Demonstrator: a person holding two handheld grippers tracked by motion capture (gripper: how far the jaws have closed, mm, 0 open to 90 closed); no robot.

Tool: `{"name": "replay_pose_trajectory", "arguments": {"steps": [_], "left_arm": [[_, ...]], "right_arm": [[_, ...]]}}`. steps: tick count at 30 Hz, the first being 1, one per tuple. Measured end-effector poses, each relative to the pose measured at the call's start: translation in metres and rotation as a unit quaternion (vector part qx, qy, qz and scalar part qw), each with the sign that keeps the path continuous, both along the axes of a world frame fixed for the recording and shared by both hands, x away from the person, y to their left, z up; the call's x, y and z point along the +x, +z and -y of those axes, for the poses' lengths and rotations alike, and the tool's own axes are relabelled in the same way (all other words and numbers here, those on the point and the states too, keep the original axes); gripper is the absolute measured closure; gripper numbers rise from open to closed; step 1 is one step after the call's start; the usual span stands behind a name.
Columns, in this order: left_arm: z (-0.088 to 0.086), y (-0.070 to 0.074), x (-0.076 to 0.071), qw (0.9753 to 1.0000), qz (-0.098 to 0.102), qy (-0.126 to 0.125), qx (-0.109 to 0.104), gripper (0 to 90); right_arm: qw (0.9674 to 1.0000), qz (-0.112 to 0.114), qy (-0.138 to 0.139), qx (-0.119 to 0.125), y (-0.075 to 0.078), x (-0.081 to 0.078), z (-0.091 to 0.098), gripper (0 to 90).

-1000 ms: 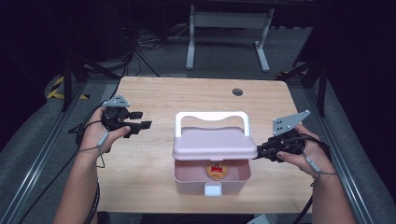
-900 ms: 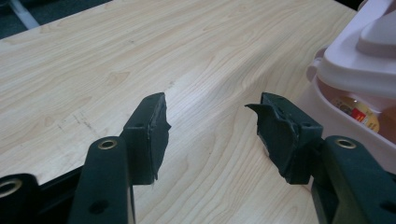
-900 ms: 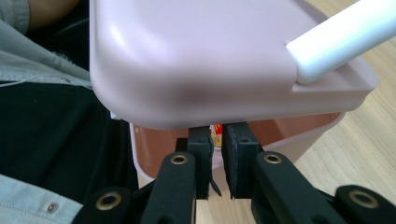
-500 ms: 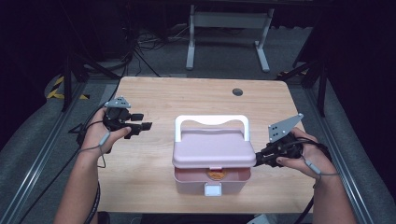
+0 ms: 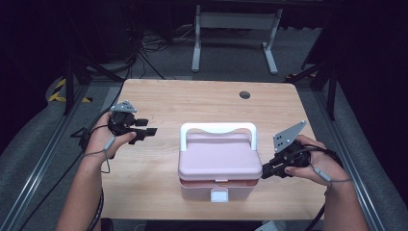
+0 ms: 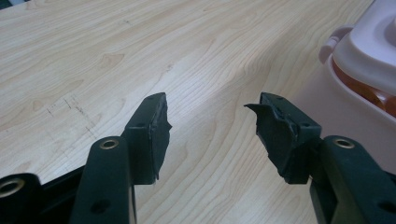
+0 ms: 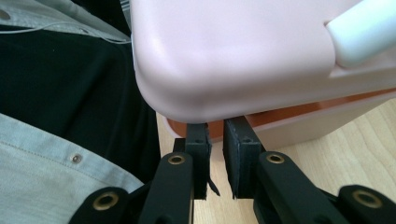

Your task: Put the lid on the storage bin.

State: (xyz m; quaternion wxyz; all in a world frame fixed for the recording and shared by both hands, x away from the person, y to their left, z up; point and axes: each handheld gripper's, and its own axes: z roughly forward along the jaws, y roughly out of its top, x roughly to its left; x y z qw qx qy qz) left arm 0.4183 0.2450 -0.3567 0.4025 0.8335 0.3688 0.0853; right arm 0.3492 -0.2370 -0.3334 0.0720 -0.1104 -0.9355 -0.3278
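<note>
pink box lid (image 5: 219,155) lowered almost shut, right hand-held gripper (image 5: 265,169) dropped with it

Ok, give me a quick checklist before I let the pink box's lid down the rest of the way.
1. Lid fully down: not ok, a gap shows orange inside.
2. Right gripper tips under the lid edge: ok, jaws nearly shut, nothing between them.
3. Left gripper away from the pink box: ok, open over the table.
4. Contents below the rim: cannot tell.
5. Front latch fastened: cannot tell.
</note>
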Motion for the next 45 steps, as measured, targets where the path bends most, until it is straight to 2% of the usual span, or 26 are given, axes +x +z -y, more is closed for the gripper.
{"name": "replay_pose_trajectory", "arguments": {"steps": [3, 4, 5, 20, 24, 28, 30, 33, 34, 36, 39, 40, 42, 43, 45], "left_arm": [[0.000, -0.001, 0.001, 1.0000, 0.002, 0.001, 0.001, 44.4], [-0.001, -0.001, 0.002, 0.9999, 0.010, -0.001, 0.005, 44.4], [0.001, -0.001, 0.001, 1.0000, 0.002, 0.000, 0.000, 44.5], [0.002, -0.005, 0.001, 0.9999, -0.010, -0.001, 0.003, 44.2], [0.000, -0.006, 0.001, 0.9999, -0.008, -0.001, 0.007, 44.1], [-0.002, -0.007, 0.000, 0.9999, -0.011, 0.001, 0.005, 44.0], [-0.002, -0.007, 0.000, 0.9999, -0.012, 0.001, 0.006, 43.9], [-0.006, -0.007, -0.002, 0.9999, -0.009, 0.008, 0.002, 43.0], [-0.008, -0.007, -0.003, 0.9999, -0.009, 0.011, 0.004, 42.4], [-0.011, -0.008, -0.004, 0.9998, -0.005, 0.021, -0.001, 40.0], [-0.016, -0.010, -0.006, 0.9995, -0.008, 0.029, 0.001, 38.3], [-0.018, -0.011, -0.007, 0.9994, -0.011, 0.034, 0.000, 37.9], [-0.020, -0.011, -0.008, 0.9994, -0.005, 0.034, 0.004, 37.7], [-0.022, -0.012, -0.009, 0.9992, -0.010, 0.038, 0.003, 37.2], [-0.026, -0.012, -0.011, 0.9990, -0.009, 0.044, 0.003, 36.6]], "right_arm": [[1.0000, -0.004, 0.003, -0.002, 0.000, -0.002, -0.001, 80.6], [1.0000, -0.002, 0.004, -0.006, 0.001, -0.002, -0.001, 80.5], [0.9999, -0.003, 0.007, -0.009, 0.000, -0.003, -0.001, 80.5], [0.9989, -0.019, 0.019, -0.038, -0.002, -0.007, -0.004, 78.8], [0.9979, -0.027, 0.018, -0.056, -0.003, -0.007, -0.002, 77.8], [0.9985, -0.036, 0.025, -0.032, 0.001, -0.009, 0.001, 75.2], [0.9986, -0.037, 0.024, -0.031, 0.002, -0.009, 0.002, 74.4], [0.9996, -0.017, 0.017, -0.016, 0.005, -0.006, 0.003, 71.3], [0.9998, -0.012, 0.013, -0.006, 0.007, -0.005, 0.004, 67.3], [0.9998, -0.001, -0.007, 0.021, 0.010, -0.002, 0.007, 61.0], [0.9987, 0.016, -0.029, 0.040, 0.013, 0.002, 0.010, 53.5], [0.9978, 0.028, -0.038, 0.045, 0.014, 0.005, 0.012, 53.5], [0.9971, 0.032, -0.049, 0.048, 0.015, 0.008, 0.013, 53.1], [0.9959, 0.036, -0.066, 0.050, 0.015, 0.011, 0.015, 50.8], [0.9922, 0.057, -0.096, 0.056, 0.015, 0.019, 0.019, 48.9]]}}
